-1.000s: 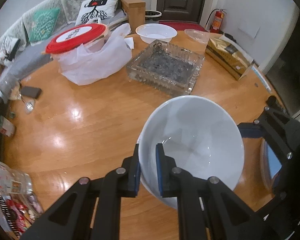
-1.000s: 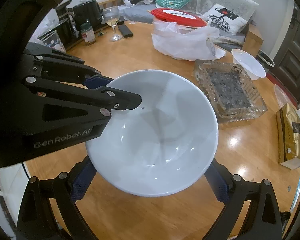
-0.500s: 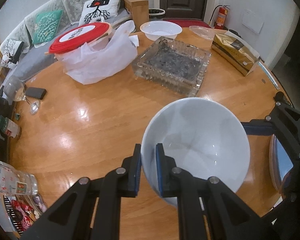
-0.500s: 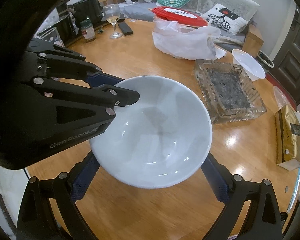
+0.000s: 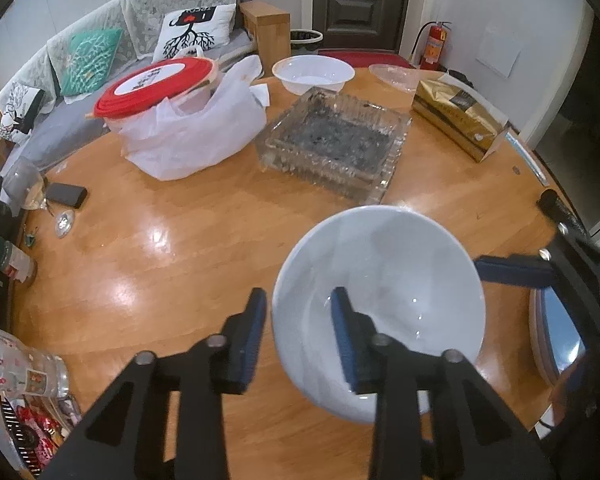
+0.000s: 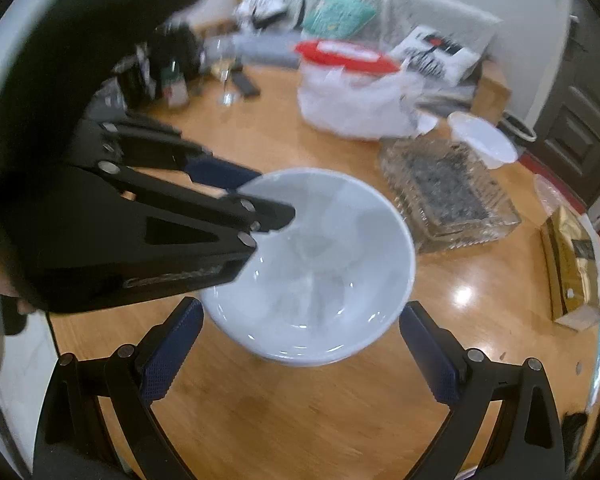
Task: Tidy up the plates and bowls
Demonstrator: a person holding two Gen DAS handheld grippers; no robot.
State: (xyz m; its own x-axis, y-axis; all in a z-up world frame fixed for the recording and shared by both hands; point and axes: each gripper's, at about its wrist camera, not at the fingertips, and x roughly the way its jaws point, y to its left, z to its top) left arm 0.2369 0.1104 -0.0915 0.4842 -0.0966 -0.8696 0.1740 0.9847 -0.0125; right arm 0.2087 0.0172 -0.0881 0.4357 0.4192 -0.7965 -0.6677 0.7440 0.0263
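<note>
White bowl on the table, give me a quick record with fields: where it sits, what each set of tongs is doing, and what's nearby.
bowl: white bowl, on the wooden table
left tongs: opening, straddling the bowl's near rim, pads off it
right tongs: open wide on either side of the bowl, not touching
behind bowl: glass tray
far edge: second white bowl

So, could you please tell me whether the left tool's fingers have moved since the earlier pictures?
Yes. The left tool is opening: its fingers have spread off the white bowl's rim, the outer one swinging away toward the wine glass.
</note>
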